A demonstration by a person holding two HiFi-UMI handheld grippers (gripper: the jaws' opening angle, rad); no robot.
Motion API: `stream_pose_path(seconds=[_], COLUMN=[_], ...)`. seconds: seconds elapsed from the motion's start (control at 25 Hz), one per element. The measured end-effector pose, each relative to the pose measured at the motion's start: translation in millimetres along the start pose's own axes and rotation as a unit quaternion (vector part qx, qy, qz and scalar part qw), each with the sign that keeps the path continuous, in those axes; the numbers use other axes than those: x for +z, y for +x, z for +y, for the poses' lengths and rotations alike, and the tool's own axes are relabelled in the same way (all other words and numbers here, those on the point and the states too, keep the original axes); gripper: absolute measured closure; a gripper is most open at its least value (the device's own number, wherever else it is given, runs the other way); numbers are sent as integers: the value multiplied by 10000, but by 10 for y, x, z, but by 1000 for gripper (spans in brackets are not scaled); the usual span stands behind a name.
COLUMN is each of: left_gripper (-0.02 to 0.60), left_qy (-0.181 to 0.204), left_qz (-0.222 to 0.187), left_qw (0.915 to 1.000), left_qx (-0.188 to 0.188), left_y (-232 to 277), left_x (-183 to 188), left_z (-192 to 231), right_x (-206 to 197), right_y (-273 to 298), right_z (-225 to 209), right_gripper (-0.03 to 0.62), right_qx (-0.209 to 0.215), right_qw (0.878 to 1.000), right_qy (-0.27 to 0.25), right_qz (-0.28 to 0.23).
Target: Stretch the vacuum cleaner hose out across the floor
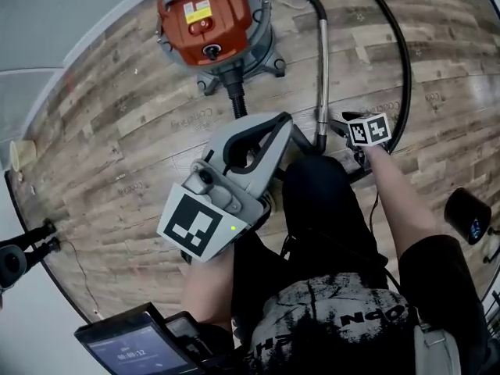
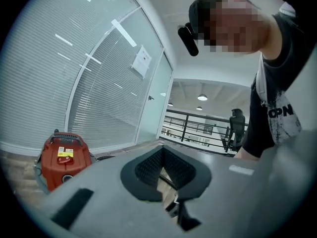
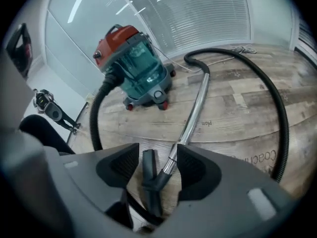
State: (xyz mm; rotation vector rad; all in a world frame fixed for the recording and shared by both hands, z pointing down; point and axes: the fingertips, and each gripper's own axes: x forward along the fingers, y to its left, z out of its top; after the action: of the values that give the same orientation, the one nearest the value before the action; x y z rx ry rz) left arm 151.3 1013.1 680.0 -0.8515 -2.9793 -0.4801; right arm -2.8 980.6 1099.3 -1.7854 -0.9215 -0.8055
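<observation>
At six o'clock from the vacuum cleaner [image 1: 207,14], spread right tongs [image 3: 158,163] are straddling the wand [image 3: 195,108], left tongs [image 2: 163,168] pressed together; a skewed pinch could slip off smooth metal.

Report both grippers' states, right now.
Left gripper: closed, holding nothing.
Right gripper: open; vacuum wand shows between its fingers, not gripped.

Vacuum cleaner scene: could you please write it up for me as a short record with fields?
vacuum cleaner: upright on the wood floor, red top
hose: black, curved in a loop, not stretched out
metal tube: lying on the floor
left gripper: shut, empty
right gripper: open, the tube's black handle between its jaws, not gripped
</observation>
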Motion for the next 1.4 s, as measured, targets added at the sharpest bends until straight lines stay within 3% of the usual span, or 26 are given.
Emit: stream_pose_path(seconds=[0.32,0.56,0.64,0.76,0.88,1.04,1.16,1.4], left_gripper=[581,581,580,580,581,581,580,580], left_qy=[140,-1,13,60,79,179,203,124], left_qz=[283,352,423,555,653,909,1036,1050], left_qw=[9984,9966,9959,9949,9947,9914,9900,9890], left_qx=[474,747,795,835,792,920,932,1033], left_y=[-282,-383,-396,-387,-373,-418,-447,-546], left_x=[-418,-671,-751,-838,-895,-1002,-1098,-1219], left_z=[13,-103,-139,-170,-222,-223,-220,-204], right_x=[-489,-746,-803,-931,-939,-916,-837,-773], right_y=[952,1210,1277,1371,1448,1645,1756,1845], right_z=[-507,-460,-508,-437,-314,-309,-303,-177], right_gripper=[346,345,395,358,331,353,450,461], right_qx=[-5,547,547,843,1222,1204,1338,1604], right_qw=[9948,9865,9843,9763,9651,9656,9635,9615], right_qy=[883,1455,1578,1861,2259,2264,2306,2230], right_qz=[518,521,575,714,521,417,242,95])
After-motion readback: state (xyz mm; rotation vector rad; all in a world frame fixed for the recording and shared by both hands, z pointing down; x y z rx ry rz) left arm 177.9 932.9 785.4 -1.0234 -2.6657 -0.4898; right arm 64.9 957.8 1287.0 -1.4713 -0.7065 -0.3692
